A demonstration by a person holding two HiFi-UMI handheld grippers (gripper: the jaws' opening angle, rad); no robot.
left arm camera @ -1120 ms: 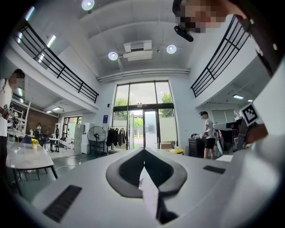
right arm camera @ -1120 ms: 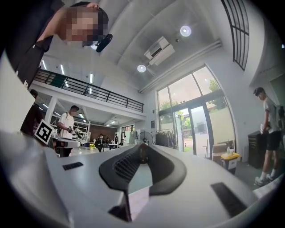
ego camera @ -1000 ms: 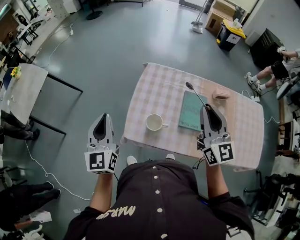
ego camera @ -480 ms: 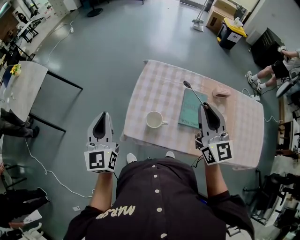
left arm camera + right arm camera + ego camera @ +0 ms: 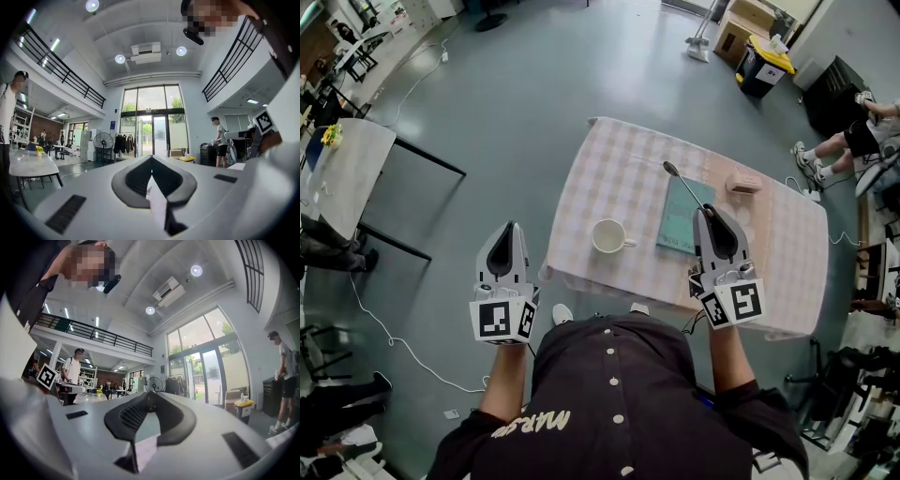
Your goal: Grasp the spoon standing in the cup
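Pinching the spoon (image 5: 685,187) in its fingers is the right gripper (image 5: 707,214), while the left gripper (image 5: 508,228) has its fingers together, holding nothing.

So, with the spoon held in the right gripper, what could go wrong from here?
The right gripper pinches the spoon only by the end of its handle, at the jaw tips, so the long free part could swing or slip out, probably onto the teal book below. The cup stands fairly close to the near edge of the table; a careless sweep might knock it off.
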